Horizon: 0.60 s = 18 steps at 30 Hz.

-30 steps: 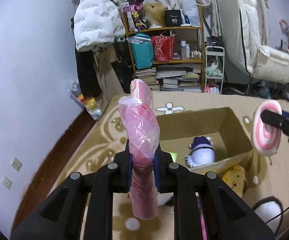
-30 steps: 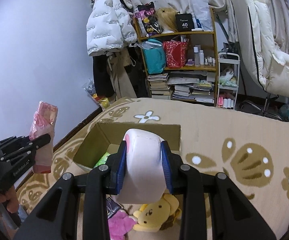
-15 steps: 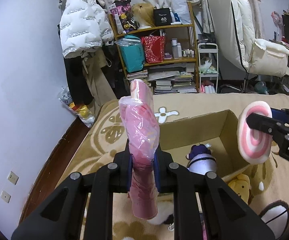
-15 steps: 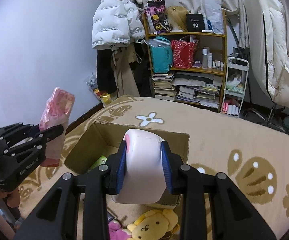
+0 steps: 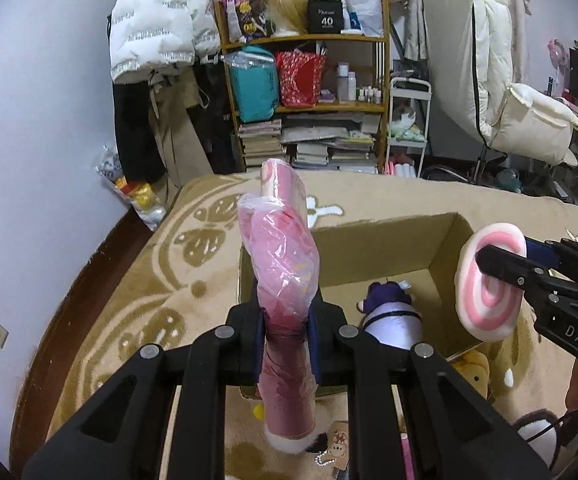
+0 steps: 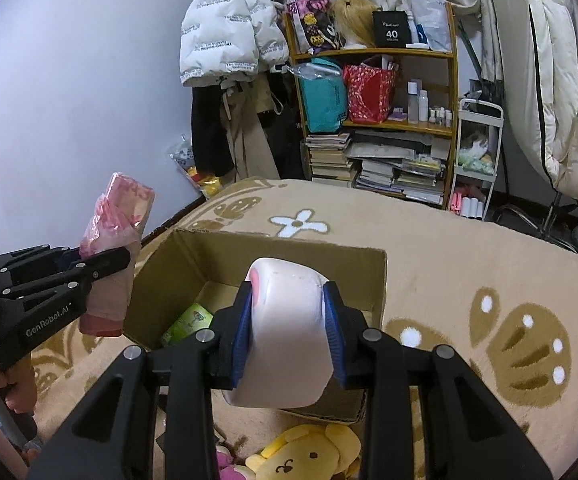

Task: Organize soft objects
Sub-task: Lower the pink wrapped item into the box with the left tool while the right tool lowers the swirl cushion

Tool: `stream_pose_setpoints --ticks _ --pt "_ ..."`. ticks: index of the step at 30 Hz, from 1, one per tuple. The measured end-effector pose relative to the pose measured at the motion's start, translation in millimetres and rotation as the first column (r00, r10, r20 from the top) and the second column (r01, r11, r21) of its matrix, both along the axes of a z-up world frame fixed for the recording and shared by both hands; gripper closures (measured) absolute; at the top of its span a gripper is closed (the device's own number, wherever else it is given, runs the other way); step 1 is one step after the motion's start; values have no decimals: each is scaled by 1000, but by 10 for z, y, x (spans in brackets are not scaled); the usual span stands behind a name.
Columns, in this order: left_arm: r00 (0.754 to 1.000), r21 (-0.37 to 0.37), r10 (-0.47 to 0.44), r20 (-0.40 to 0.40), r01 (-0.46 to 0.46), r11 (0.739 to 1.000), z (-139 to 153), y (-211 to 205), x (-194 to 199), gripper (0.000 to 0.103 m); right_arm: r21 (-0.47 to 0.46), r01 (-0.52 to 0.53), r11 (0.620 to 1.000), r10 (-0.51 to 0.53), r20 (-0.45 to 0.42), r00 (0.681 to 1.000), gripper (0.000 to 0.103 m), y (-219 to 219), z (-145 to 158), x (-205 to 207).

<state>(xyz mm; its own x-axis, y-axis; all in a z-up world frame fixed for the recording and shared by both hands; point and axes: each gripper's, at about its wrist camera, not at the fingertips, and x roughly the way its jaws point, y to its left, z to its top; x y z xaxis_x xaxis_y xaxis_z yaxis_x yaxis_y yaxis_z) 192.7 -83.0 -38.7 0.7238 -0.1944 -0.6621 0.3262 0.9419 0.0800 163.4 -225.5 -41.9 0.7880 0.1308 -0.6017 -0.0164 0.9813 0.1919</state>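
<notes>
My left gripper is shut on a long pink soft toy wrapped in clear plastic, which stands upright over the near left corner of an open cardboard box. My right gripper is shut on a round white cushion with pink spiral rings, held above the box's near edge. The left wrist view shows that cushion at the box's right side. Inside the box lie a purple-and-white plush and a green packet.
A yellow bear plush and a pink plush lie on the beige patterned rug in front of the box. A wooden shelf with books and bags, a hanging white jacket and a white cart stand behind.
Both grippers have moved forward and down toward the box with their toys still held; the box now looks larger and closer in both views.
</notes>
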Motion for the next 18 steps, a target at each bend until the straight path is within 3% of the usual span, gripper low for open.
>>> stream_pose_setpoints --ticks 5,10,18 --pt "1000 12 -22 1 22 1000 -57 -30 11 86 2 -19 1000 19 -13 1000 66 -10 -85 52" --pt "999 -63 -48 -16 47 997 -62 -13 24 86 2 -25 1000 25 -19 1000 66 4 -147 60" --pt "996 -62 -78 -32 76 995 -117 -71 37 86 7 -20 1000 20 -9 1000 62 2 -153 78"
